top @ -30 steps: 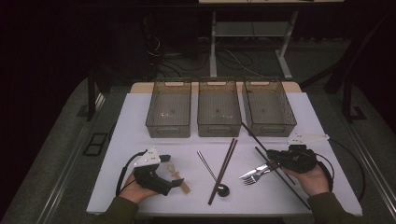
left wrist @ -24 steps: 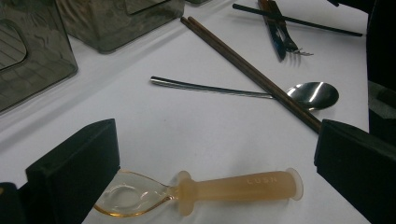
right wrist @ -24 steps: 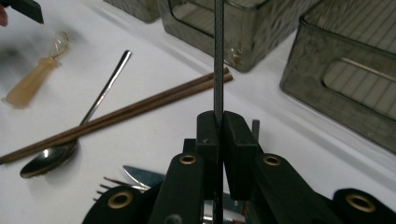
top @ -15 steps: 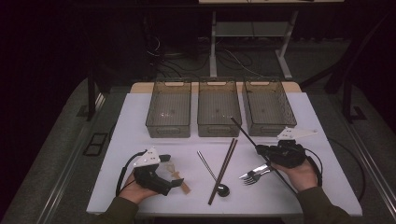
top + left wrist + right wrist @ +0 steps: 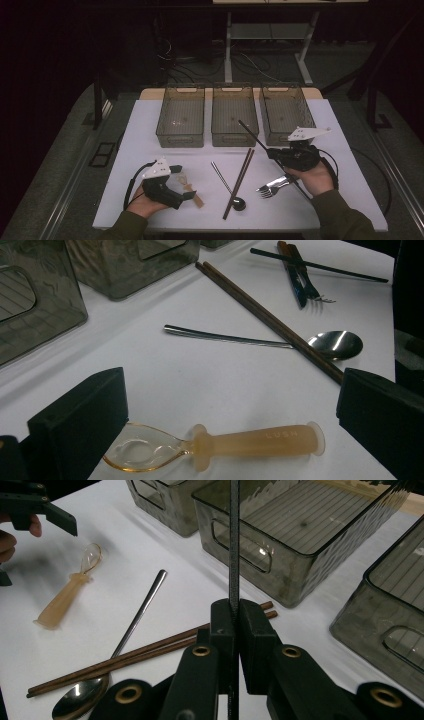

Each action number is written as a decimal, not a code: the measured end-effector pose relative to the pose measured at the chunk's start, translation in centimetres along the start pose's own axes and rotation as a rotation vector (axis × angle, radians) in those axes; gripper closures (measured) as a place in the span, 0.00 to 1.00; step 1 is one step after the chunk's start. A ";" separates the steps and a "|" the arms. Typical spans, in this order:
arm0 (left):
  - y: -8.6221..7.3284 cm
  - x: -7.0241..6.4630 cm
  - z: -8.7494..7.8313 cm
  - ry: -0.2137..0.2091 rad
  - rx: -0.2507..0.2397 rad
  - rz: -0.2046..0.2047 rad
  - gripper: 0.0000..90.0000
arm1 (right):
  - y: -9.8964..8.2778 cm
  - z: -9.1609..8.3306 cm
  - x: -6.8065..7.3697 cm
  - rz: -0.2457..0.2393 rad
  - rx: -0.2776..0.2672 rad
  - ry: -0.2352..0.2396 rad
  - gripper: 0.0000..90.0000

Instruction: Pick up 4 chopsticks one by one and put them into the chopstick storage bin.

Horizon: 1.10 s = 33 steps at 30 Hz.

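A: What is shown at the middle bin (image 5: 234, 116), taken as the landmark?

B: Three smoky clear bins are set in a row on the white table (image 5: 340, 165): the left bin (image 5: 181, 116) and the right bin (image 5: 286, 112) flank the middle one, all at the far side of the table. Just in front of the middle bin a pair of brown chopsticks (image 5: 239, 182) is laid, crossed over the handle of a steel spoon (image 5: 227, 185), whose bowl is turned toward the person.

A: How is the right gripper (image 5: 234, 622) held?

B: It is seen in front of the right bin, raised off the table in the person's right hand (image 5: 314, 179). Its jaws are clenched on a single black chopstick (image 5: 252, 135), which is carried tilted, its free end reaching up and toward the front edge of the middle bin. In the right gripper view the stick is seen pinched flat between the two pads.

A: And the fork (image 5: 272, 186)?

B: It is left lying on the table nearer the person than the right bin, just beside the right hand.

A: What of the left gripper (image 5: 184, 189)?

B: It is held in front of the left bin, low over the table, jaws spread wide and released. A baby spoon (image 5: 215, 446) with a clear bowl and a pale orange handle is seen lying between the jaws; contact with either jaw cannot be told.
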<state>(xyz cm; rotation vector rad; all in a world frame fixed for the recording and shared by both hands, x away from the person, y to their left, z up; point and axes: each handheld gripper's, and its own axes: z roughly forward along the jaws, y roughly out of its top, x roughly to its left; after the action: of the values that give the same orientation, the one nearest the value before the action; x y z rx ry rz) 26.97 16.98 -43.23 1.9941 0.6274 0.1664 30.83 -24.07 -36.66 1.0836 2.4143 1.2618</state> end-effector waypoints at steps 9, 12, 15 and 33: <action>0.0 0.0 0.0 0.002 -0.002 -0.002 0.00 | 2.3 0.9 0.1 -0.014 0.004 -0.005 0.95; 0.0 0.0 -0.1 0.003 -0.006 -0.009 0.00 | 3.3 1.4 0.2 -0.028 0.000 -0.007 0.95; 0.0 0.0 -0.1 0.002 -0.006 -0.006 0.00 | 4.4 1.9 0.5 -0.032 0.001 -0.006 0.95; 0.0 -0.1 0.0 0.004 0.003 -0.016 0.00 | 9.6 6.9 1.6 -0.026 -0.023 -0.013 0.95</action>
<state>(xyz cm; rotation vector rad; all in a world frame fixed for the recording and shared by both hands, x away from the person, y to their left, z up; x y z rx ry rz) 26.94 16.93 -43.24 1.9914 0.6461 0.1599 37.95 -15.18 -33.14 1.0477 2.3903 1.2679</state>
